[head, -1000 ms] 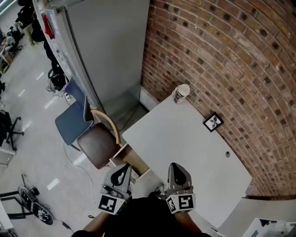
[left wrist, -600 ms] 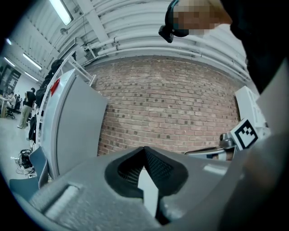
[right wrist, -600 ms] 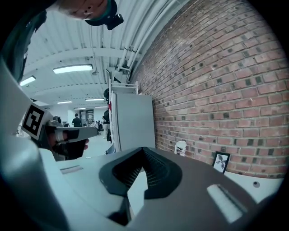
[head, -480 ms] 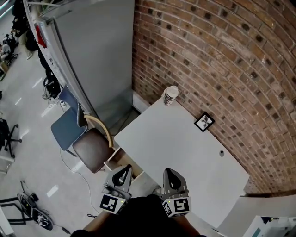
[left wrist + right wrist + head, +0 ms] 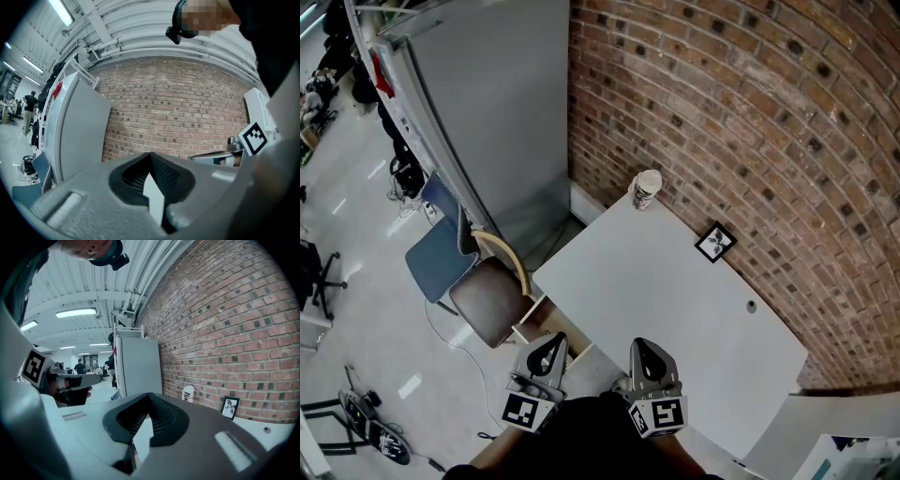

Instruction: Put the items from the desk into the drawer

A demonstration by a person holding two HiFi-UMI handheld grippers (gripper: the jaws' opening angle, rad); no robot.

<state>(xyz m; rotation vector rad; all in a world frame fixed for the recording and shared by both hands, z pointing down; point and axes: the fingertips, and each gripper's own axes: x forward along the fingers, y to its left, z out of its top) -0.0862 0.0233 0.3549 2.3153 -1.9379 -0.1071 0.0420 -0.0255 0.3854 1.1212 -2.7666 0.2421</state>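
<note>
Brick wall [image 5: 722,112], desk [image 5: 656,300], cup [image 5: 646,189], frame [image 5: 713,243], chair [image 5: 487,300]

Middle of desk [image 5: 656,291] is left bare and passable, far edge is closed off by brick wall [image 5: 750,112] — cup [image 5: 646,189] and picture frame [image 5: 713,242] are stood along it, chair [image 5: 487,300] is set at the left side.

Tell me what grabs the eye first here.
The brick wall dominates the right side, a white desk set against it. On it stand a paper cup at the far corner and a framed picture by the wall. The left gripper and right gripper sit at the near edge, fingers shut on nothing.
</note>
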